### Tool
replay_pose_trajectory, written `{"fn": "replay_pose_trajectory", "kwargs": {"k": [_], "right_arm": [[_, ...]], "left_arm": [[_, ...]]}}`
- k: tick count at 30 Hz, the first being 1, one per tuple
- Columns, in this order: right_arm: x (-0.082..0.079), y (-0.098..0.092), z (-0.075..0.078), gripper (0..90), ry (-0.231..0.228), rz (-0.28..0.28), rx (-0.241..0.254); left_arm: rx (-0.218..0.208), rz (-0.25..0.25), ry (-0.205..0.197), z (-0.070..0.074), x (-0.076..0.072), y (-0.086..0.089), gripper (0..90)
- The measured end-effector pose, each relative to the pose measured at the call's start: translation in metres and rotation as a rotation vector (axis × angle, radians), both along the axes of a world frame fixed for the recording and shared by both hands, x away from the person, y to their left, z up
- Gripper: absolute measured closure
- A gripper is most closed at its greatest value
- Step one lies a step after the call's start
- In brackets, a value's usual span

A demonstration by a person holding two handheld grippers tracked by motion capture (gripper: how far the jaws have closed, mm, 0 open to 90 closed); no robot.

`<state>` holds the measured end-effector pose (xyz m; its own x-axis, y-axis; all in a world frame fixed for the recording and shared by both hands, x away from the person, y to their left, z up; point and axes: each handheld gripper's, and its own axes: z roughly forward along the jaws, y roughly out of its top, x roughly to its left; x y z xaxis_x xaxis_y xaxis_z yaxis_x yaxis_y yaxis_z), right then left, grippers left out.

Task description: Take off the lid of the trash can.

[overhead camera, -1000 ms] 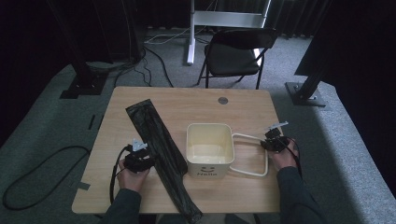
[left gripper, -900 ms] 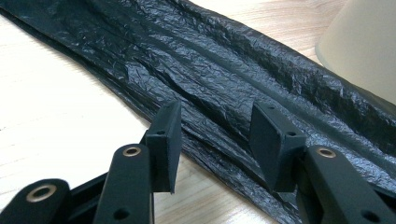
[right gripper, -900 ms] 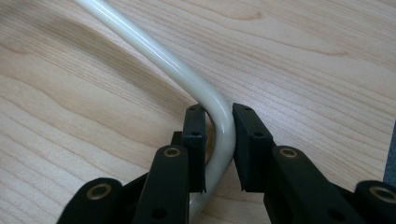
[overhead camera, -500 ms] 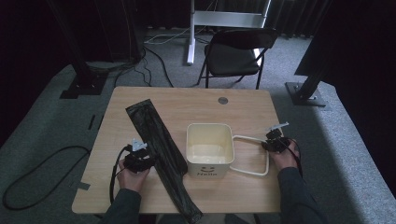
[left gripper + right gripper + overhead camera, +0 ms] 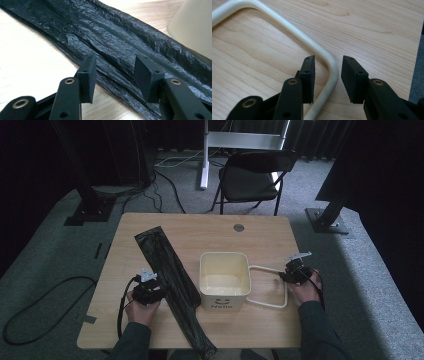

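Blk folding chair (image 5: 250,177) behind table (image 5: 210,232), cables (image 5: 165,175) on carpet

Left gripper (image 5: 156,290): matte black plastic body, a small grey three-cornered plate on top, a black cable looping from its rear. In the left gripper view (image 5: 115,75), two flat rectangular black pads sit on black link arms; brass-coloured rivets mark the pivots, small dark screw holes dot the pad edges.

Right gripper (image 5: 287,274): same black build, a pale grey plate on top, a black cable alongside. The right gripper view (image 5: 327,79) shows identical pads, brass rivets and screw holes.

Person: dark grey-green long sleeves on both forearms, cuffs ending at the wrists.
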<state>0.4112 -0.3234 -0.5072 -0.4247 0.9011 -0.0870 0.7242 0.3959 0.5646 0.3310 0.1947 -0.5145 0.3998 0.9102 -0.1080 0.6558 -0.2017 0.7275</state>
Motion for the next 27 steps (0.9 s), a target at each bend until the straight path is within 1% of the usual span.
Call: {"fn": "replay_pose_trajectory", "kwargs": {"k": [6, 10, 14, 18, 25, 27], "right_arm": [[-0.006, 0.006, 0.001, 61.9, -0.015, 0.021, 0.007], [-0.011, 0.011, 0.002, 61.1, -0.028, 0.038, 0.022], [-0.017, 0.016, 0.003, 60.5, -0.041, 0.049, 0.052], [-0.022, 0.022, 0.003, 60.3, -0.050, 0.070, 0.063], [-0.032, 0.029, 0.004, 60.3, -0.058, 0.084, 0.122], [-0.034, 0.031, 0.003, 60.2, -0.060, 0.091, 0.131]], "left_arm": [[-0.002, 0.000, -0.001, 0.000, 0.000, 0.000, 53.6], [-0.003, 0.000, 0.000, 0.000, 0.000, 0.000, 53.7], [-0.003, -0.001, 0.000, 0.001, -0.001, 0.000, 53.6], [-0.002, -0.001, -0.002, 0.001, -0.001, 0.001, 53.6], [-0.008, 0.001, -0.008, 0.002, -0.001, 0.002, 53.7], [-0.011, 0.002, -0.010, 0.002, -0.001, 0.002, 53.7]]}}
